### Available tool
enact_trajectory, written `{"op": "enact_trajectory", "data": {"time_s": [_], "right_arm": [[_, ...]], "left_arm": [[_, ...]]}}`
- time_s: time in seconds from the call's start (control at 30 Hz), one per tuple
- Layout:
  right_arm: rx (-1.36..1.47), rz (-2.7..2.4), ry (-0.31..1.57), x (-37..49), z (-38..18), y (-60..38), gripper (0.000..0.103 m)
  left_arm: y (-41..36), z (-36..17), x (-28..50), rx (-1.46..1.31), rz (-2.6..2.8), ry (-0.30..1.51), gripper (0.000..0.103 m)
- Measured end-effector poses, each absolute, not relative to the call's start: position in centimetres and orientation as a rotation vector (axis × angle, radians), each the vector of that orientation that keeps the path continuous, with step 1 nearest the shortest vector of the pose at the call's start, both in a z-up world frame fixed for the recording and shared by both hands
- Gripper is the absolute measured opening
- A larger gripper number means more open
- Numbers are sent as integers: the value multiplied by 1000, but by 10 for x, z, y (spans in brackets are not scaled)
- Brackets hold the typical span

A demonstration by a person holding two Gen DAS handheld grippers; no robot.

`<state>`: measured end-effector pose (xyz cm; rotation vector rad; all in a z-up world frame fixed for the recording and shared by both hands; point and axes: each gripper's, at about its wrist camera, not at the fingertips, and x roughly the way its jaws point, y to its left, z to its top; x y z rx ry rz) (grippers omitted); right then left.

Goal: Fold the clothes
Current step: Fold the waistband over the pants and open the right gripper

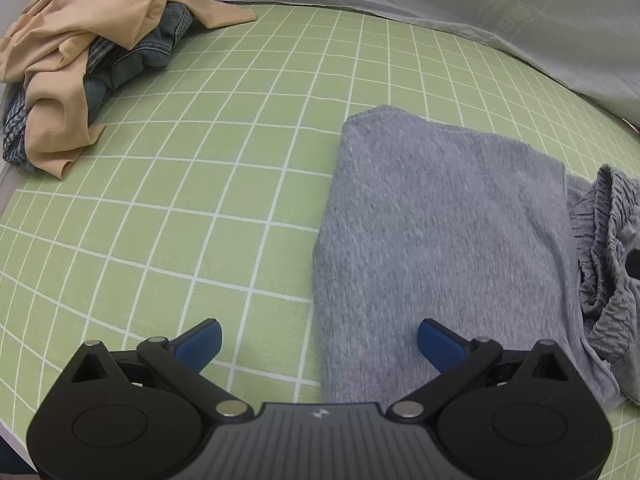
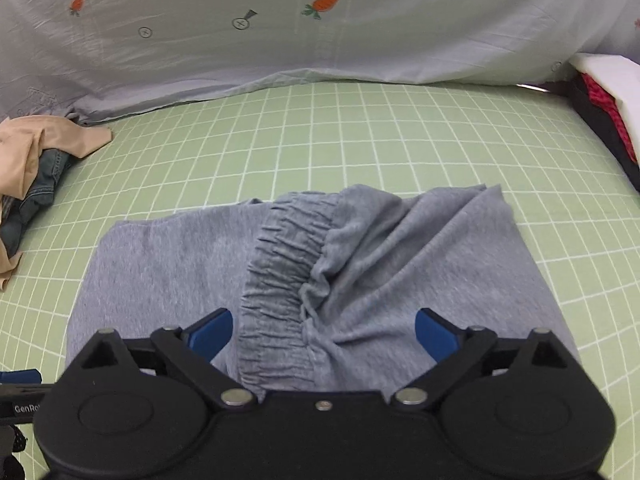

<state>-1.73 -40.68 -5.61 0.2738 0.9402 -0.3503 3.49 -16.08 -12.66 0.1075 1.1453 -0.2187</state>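
The right gripper [image 2: 324,334], nearest the lens, has its blue pads spread wide with nothing pinched, hovering over grey sweatpants [image 2: 360,264] that lie partly folded on a green grid-patterned sheet [image 2: 360,132], the gathered elastic waistband [image 2: 288,276] between the pads. The left gripper [image 1: 320,342] is equally wide and empty, straddling the pants' left edge. A heap of unfolded clothes [image 1: 80,60], beige over denim, sits far left. A pale carrot-print cover [image 2: 320,32] lies behind.

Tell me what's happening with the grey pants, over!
Left gripper open, empty. Right gripper open over the waistband, nothing between its fingers. Grey pants part-folded on the green sheet. Clothes pile off to the side, clear.
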Motion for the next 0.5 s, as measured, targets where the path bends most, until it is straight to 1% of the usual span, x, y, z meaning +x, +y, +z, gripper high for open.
{"op": "enact_trajectory", "data": {"time_s": [0.13, 0.2, 0.27, 0.3, 0.37, 0.4, 0.43, 0.47, 0.5], "right_arm": [[315, -450, 1001, -31, -57, -426, 100], [342, -490, 1009, -41, -57, -437, 100], [358, -521, 1012, -51, -56, -446, 100], [365, -535, 1013, -56, -56, -450, 100], [372, -571, 1025, -64, -57, -458, 100], [375, -593, 1036, -67, -57, -463, 100], [378, -612, 1043, -70, -57, -466, 100], [387, -622, 1044, -73, -57, -471, 100], [398, -630, 1045, -77, -57, -475, 100]], "left_arm": [[-166, -128, 36, 100, -228, 1153, 101], [-167, -131, 36, 88, -234, 1162, 97], [-167, -133, 37, 74, -239, 1171, 89], [-167, -134, 37, 65, -240, 1174, 89], [-168, -133, 37, 67, -246, 1162, 79], [-168, -132, 38, 66, -252, 1156, 75], [-168, -131, 39, 57, -259, 1151, 67], [-167, -130, 40, 44, -265, 1148, 52], [-166, -128, 42, 19, -269, 1150, 42]]}}
